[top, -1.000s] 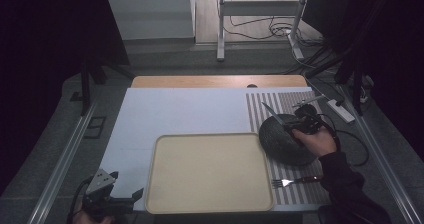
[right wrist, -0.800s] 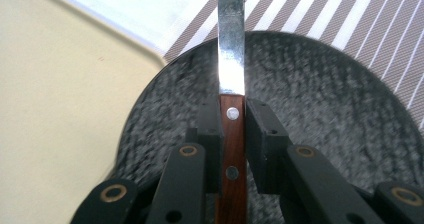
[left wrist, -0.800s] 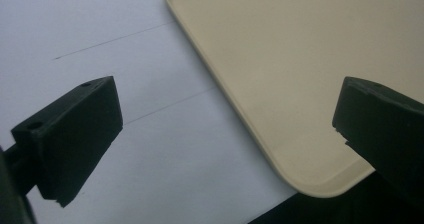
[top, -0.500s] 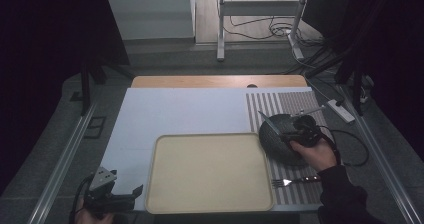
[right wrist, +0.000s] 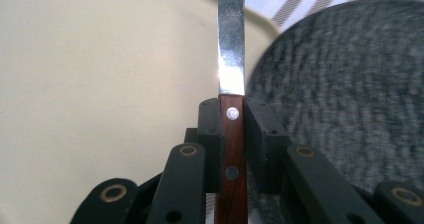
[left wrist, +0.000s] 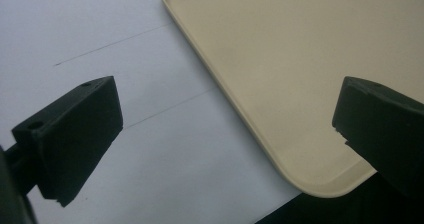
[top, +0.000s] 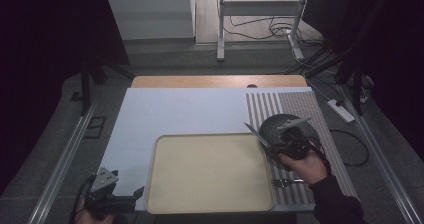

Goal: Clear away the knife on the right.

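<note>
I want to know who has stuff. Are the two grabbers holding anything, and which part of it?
The right gripper holds a knife by its brown wooden handle, with the blade sticking out. The left gripper is open and holds nothing.

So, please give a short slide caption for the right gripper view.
Right gripper clamps a knife by its wooden handle, between beige tray and dark plate.

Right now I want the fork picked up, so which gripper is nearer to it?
Right. The right gripper, shut on the knife, is just beyond the fork; the left gripper sits across the tray.
</note>
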`<state>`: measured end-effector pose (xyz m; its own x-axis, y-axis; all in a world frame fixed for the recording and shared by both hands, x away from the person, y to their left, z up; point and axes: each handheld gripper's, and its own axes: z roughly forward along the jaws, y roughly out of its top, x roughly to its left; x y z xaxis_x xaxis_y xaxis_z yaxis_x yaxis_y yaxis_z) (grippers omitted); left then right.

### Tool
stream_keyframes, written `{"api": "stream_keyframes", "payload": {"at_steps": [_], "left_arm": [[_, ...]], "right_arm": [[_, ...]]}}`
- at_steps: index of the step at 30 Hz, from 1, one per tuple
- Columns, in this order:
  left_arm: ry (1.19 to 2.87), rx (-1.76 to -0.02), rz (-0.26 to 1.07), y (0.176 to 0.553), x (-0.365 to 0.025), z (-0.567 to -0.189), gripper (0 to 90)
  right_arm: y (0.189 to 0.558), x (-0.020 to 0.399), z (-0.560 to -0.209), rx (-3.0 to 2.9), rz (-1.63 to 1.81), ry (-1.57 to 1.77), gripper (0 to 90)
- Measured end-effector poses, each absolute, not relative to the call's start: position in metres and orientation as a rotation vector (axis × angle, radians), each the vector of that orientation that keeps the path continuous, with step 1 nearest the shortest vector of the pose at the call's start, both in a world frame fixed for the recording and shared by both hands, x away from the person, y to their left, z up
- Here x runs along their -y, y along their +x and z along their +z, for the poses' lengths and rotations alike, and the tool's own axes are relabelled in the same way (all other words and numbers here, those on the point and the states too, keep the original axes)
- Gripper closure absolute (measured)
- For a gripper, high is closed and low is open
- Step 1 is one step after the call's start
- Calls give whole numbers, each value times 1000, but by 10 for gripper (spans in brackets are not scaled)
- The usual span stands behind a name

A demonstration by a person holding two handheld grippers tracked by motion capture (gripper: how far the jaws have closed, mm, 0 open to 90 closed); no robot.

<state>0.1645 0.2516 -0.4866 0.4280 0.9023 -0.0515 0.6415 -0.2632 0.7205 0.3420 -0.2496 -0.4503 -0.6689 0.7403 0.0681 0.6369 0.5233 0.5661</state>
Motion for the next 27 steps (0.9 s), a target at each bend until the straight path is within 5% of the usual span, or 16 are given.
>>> {"api": "stream_keyframes", "payload": {"at_steps": [27], "left_arm": [[1998,-1280,483,164,-253,-486,2]], "right_arm": [[316,190,-468,-2728,828,1037,781]]}}
